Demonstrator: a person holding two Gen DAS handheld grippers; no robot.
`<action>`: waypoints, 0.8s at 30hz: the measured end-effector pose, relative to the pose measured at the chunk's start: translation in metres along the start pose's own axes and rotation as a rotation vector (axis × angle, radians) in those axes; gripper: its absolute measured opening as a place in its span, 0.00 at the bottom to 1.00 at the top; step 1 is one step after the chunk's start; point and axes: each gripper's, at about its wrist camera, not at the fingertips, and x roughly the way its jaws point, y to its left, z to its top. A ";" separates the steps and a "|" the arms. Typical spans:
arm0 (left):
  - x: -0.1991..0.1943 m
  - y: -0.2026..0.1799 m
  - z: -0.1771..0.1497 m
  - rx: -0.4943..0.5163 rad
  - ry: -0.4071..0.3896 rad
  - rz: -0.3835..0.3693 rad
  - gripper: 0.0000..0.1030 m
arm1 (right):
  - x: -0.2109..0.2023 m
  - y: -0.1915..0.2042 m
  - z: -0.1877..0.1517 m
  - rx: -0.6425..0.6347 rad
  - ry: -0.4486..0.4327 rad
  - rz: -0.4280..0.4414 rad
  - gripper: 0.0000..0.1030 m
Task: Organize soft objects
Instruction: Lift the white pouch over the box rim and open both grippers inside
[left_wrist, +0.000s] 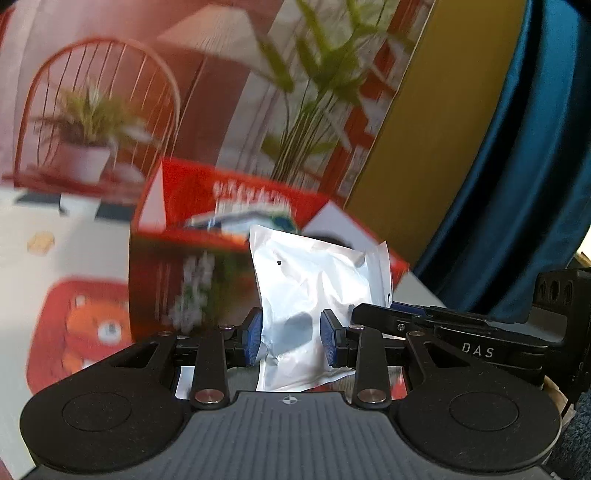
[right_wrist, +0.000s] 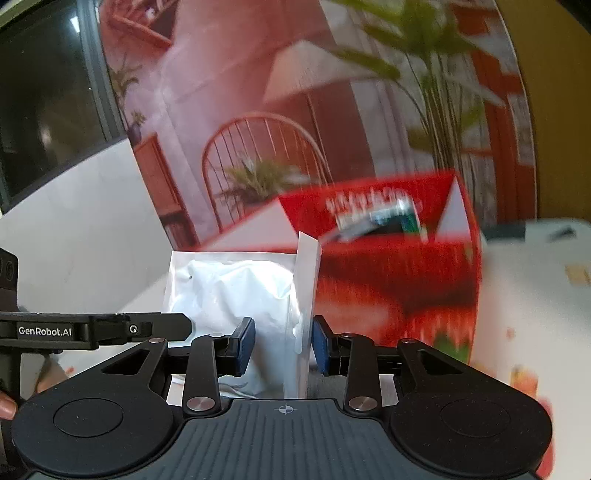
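1. Pouch (left_wrist: 314, 291) of crinkled white plastic, soft and puffy, sits upright between my two tools, raised off the surface in front of a red box (left_wrist: 207, 266).
2. My left gripper (left_wrist: 293, 338) is clamped on the pouch's lower part; both blue pads (left_wrist: 255, 338) press into the film, and a dark shape shows through it between them.
3. My right gripper (right_wrist: 282, 345) pinches the same pouch (right_wrist: 236, 291) along its sealed side strip, which stands on edge between the pads (right_wrist: 245, 345).
4. From the left wrist view, the right tool's black body lies at three o'clock of the pouch; from the right wrist view, the left tool's arm reaches in at nine o'clock, with fingertips of a hand at the lower left edge.
5. At twelve o'clock of the pouch the red box stands open, its flaps up, with blurred packets inside.
6. Beyond the box hangs a printed backdrop (right_wrist: 258, 129) with a red chair and green plants.
7. At three o'clock in the left view hangs a blue curtain (left_wrist: 517, 166).
8. A white surface (left_wrist: 74, 243) with an orange cartoon print lies at eight o'clock of the box.
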 end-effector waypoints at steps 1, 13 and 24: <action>-0.001 0.000 0.006 0.002 -0.010 -0.001 0.35 | 0.000 0.001 0.009 -0.009 -0.011 0.001 0.30; 0.022 0.004 0.078 0.009 -0.083 0.024 0.35 | 0.030 0.000 0.100 -0.055 -0.065 0.013 0.30; 0.065 0.027 0.096 -0.028 -0.031 0.093 0.35 | 0.091 -0.014 0.119 -0.063 0.016 -0.024 0.30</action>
